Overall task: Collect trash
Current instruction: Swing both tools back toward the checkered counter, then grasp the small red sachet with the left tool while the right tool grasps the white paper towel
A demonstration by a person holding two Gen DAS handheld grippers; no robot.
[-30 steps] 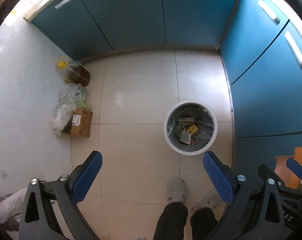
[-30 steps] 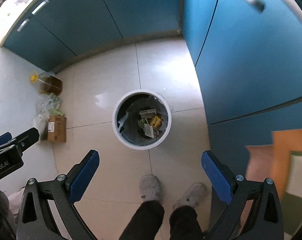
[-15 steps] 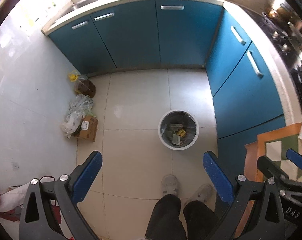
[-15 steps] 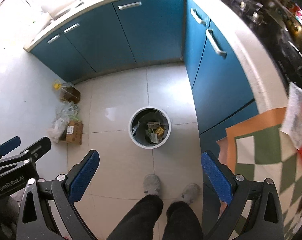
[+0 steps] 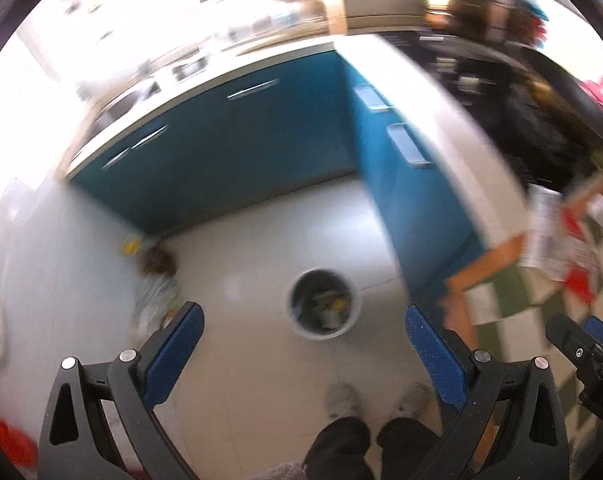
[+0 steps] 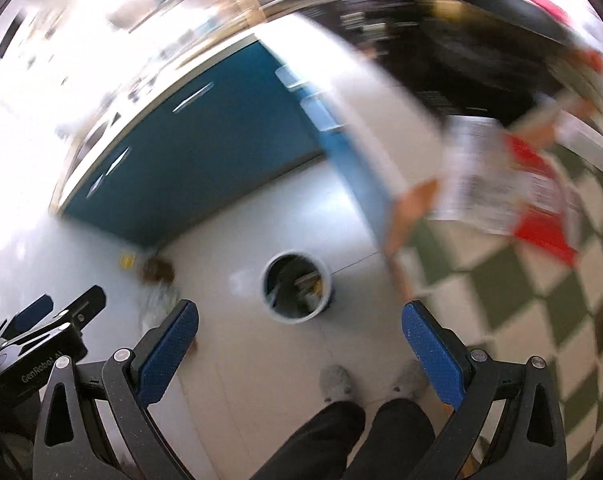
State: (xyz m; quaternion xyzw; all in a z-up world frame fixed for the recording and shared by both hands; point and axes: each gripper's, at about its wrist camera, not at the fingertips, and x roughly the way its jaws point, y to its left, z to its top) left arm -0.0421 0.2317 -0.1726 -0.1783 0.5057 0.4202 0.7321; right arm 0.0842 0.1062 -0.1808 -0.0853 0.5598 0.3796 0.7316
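Note:
A round white bin [image 5: 323, 303] with a dark liner and wrappers inside stands on the pale tiled floor, far below both grippers; the right wrist view has the bin [image 6: 297, 288] too. My left gripper [image 5: 303, 354] is open with nothing between its blue pads. My right gripper [image 6: 299, 350] is open and empty as well. White and red paper litter [image 6: 509, 196] lies on a green-and-white checked cloth [image 6: 541, 280] at the right; the left wrist view catches the same litter [image 5: 557, 240]. Both views are motion-blurred.
Blue cabinets [image 5: 237, 160] under a white counter [image 5: 433, 112] wrap the back and right. A brown jug and plastic bags [image 5: 157, 276] sit by the left wall. The person's dark trousers and grey slippers [image 5: 343, 400] stand at the bottom. A dark stove area [image 6: 461, 40] lies beyond the counter.
Both grippers rose well above the floor and swung right; the bin shrank in view and the counter, the checked cloth and its litter came into sight. Jaws stayed open.

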